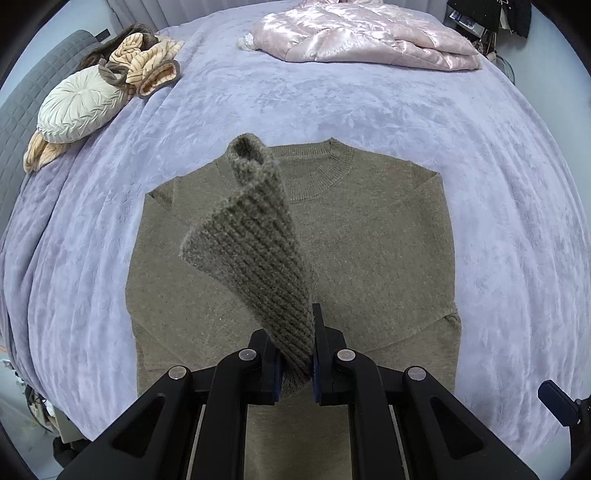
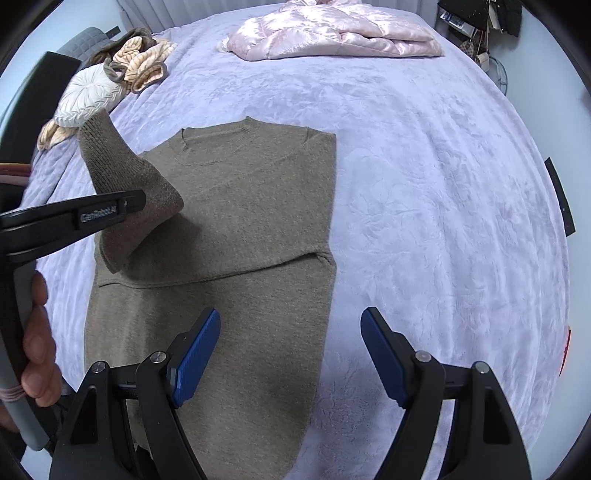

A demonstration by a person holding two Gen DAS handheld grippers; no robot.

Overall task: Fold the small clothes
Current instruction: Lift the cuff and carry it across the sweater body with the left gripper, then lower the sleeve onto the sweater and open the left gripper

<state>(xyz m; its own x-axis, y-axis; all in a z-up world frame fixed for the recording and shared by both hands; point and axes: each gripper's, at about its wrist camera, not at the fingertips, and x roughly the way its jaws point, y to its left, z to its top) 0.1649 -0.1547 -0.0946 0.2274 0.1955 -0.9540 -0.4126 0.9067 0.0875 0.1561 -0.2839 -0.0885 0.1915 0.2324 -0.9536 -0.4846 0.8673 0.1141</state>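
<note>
An olive-brown knit sweater (image 1: 369, 240) lies flat on the lavender bedspread (image 1: 498, 192), neck hole at the far end. My left gripper (image 1: 295, 354) is shut on the ribbed cuff of its left sleeve (image 1: 251, 229) and holds it up over the sweater's body. From the right wrist the same sleeve (image 2: 125, 173) hangs from the left gripper (image 2: 136, 201) over the sweater's (image 2: 251, 206) left side. The other sleeve lies folded across the body. My right gripper (image 2: 291, 317) is open above the sweater's near right edge, with nothing between its blue pads (image 2: 195, 354).
A pink satin quilted jacket (image 1: 362, 33) lies at the far end of the bed. A round cream cushion (image 1: 81, 107) and peach and brown plush clothes (image 1: 147, 62) sit at the far left. A person's hand (image 2: 37, 350) grips the left tool's handle.
</note>
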